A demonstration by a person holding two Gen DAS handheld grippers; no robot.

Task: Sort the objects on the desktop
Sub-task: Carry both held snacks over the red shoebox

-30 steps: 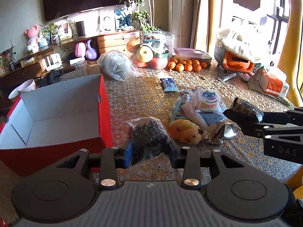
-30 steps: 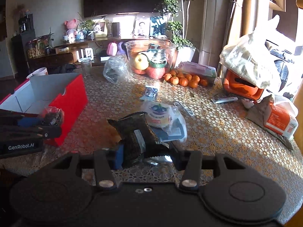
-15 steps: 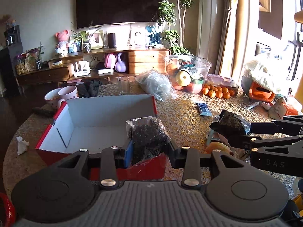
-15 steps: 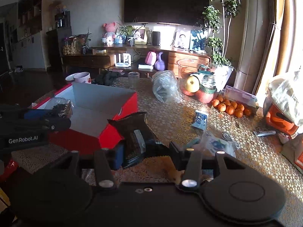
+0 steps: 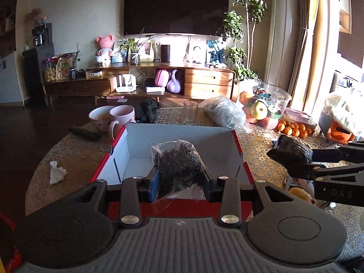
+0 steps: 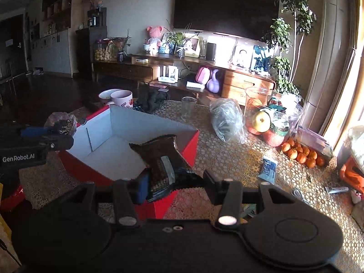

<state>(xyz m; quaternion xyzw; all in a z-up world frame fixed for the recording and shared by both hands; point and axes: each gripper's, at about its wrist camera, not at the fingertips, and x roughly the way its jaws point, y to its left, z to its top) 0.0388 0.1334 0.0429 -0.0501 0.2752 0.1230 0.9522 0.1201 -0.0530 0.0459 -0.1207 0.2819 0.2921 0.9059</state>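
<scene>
My left gripper [image 5: 179, 179] is shut on a clear bag of dark bits [image 5: 178, 161] and holds it over the near edge of the open red box [image 5: 238, 143] with a white inside. My right gripper [image 6: 175, 179] is shut on a black snack packet [image 6: 161, 157] and holds it above the box's near right corner [image 6: 191, 145]. The right gripper with its packet [image 5: 291, 152] shows at the right of the left wrist view. The left gripper with its bag [image 6: 61, 122] shows at the left of the right wrist view.
On the patterned table stand two mugs [image 5: 120, 116], a glass [image 5: 190, 111], a crumpled clear bag [image 5: 225, 113], a fruit bowl [image 5: 264, 107], mandarins [image 5: 293, 129] and a blue sachet [image 6: 268, 168]. A tissue [image 5: 55, 173] lies at the left edge.
Both grippers have swung left from the pile of packets to above the red box, each carrying its bag. The box now lies straight ahead in both views.
</scene>
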